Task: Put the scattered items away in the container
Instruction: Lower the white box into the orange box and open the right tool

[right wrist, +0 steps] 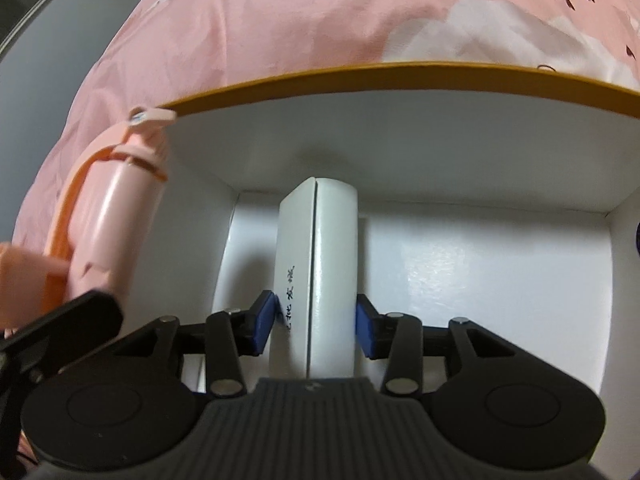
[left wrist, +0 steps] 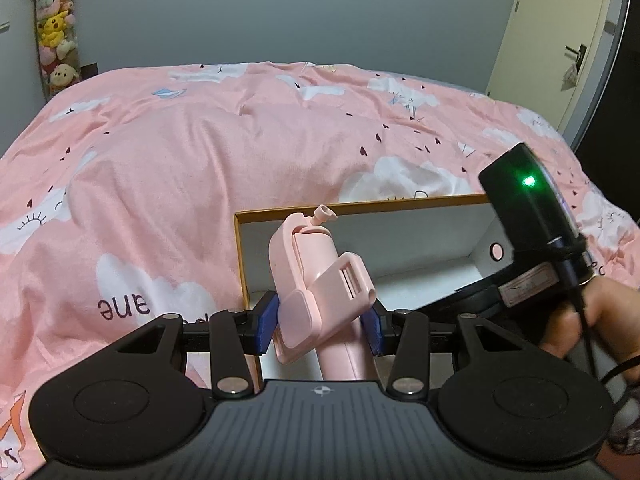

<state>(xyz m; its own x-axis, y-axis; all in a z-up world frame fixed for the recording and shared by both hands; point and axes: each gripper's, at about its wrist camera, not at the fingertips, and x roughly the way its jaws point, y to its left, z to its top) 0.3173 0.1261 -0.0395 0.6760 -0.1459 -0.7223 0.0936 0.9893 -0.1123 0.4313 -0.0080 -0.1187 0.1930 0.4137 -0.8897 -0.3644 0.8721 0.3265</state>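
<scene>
An open box [left wrist: 360, 205] with an orange rim and white inside lies on the pink bed; its rim also shows in the right wrist view [right wrist: 400, 72]. My left gripper [left wrist: 320, 322] is shut on a pink plastic device [left wrist: 316, 276], held over the box's near left corner. The device also shows at the left in the right wrist view [right wrist: 108, 220]. My right gripper [right wrist: 316, 326] is shut on a white rectangular case [right wrist: 320, 264] with handwriting on it, held inside the box above its white floor [right wrist: 480, 280]. The right gripper's body [left wrist: 532, 216] shows at the right of the left wrist view.
A pink duvet [left wrist: 200, 152] with cloud prints covers the bed around the box. A column of plush toys [left wrist: 56, 28] hangs at the far left wall. A door [left wrist: 560, 40] stands at the far right.
</scene>
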